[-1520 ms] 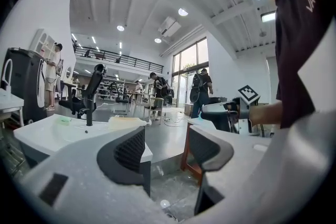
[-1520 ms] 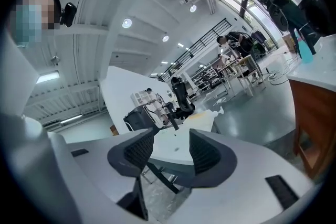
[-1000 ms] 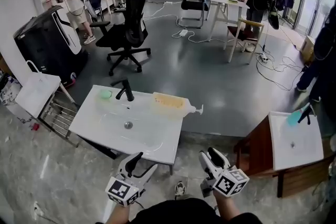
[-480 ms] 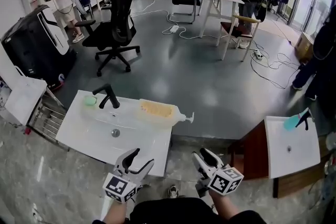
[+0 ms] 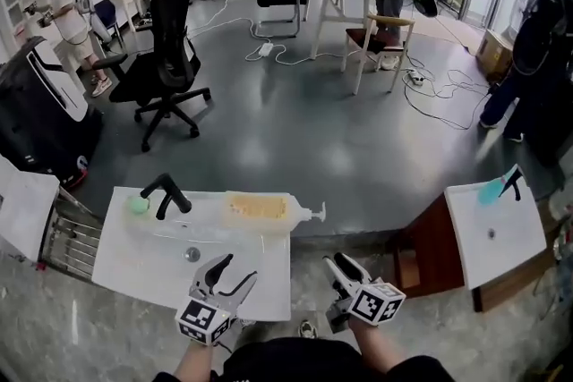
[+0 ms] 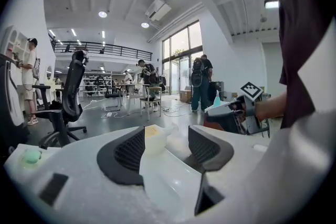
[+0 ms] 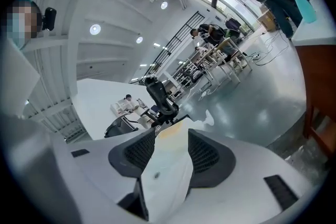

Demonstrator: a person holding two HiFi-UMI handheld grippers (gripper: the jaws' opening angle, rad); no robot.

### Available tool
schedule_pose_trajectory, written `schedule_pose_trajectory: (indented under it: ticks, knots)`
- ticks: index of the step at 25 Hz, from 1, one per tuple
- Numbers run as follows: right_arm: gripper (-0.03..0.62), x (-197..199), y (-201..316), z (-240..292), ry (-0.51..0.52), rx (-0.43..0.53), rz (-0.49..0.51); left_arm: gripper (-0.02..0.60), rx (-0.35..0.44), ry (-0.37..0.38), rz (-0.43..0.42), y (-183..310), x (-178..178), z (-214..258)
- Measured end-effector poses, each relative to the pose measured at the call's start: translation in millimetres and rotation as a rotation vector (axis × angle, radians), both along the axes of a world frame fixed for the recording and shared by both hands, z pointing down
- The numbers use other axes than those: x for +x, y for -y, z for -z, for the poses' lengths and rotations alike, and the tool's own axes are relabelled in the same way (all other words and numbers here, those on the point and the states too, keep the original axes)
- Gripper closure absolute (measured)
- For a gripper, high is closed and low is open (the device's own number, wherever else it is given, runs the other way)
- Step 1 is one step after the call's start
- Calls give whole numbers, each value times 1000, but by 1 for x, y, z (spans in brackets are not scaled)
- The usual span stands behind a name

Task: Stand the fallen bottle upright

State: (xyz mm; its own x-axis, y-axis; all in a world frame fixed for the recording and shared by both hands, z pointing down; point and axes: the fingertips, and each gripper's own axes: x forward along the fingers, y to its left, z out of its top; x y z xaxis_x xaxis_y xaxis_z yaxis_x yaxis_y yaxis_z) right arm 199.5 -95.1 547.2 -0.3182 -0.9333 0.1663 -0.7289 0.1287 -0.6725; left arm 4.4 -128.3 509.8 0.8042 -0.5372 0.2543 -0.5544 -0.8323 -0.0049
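Observation:
A clear pump bottle (image 5: 260, 210) with yellowish contents lies on its side along the far edge of the white sink top (image 5: 134, 259), nozzle pointing right. My left gripper (image 5: 231, 271) hovers open over the sink's near right corner, well short of the bottle. My right gripper (image 5: 338, 268) hangs just off the sink's right edge; its jaws are closing with nothing between them. In the left gripper view the bottle (image 6: 153, 136) shows far off between the open jaws (image 6: 165, 147). The right gripper view frames the bottle (image 7: 176, 131) beyond its own jaws (image 7: 170, 152).
A black faucet (image 5: 166, 192) and a green sponge (image 5: 137, 204) sit at the sink's far left, the drain (image 5: 192, 254) in the basin. A metal rack (image 5: 63, 233) stands to the left. A second sink on a wooden cabinet (image 5: 492, 233) is at right.
Both grippers have come forward toward the sink; the left now reaches over its near corner. The bottle still lies where it was.

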Motion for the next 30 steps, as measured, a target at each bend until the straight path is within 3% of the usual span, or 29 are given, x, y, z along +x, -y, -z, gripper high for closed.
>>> schedule_pose_trajectory:
  ticks: [9,16,20,30]
  knots:
    - [418,4,60,-46,101,-61,-170,327,37,164,-127,64,-5,-27]
    - [419,21,103,-85,281,-103,-340,327,78,288,-194,105,-9,-49]
    - [418,35,125,-104,373,-100,-420,327,70,336,-219,125,-10,-64]
    - [427,46,150,-124,552,-55,-511,324,60,404,-279,147,3,-95]
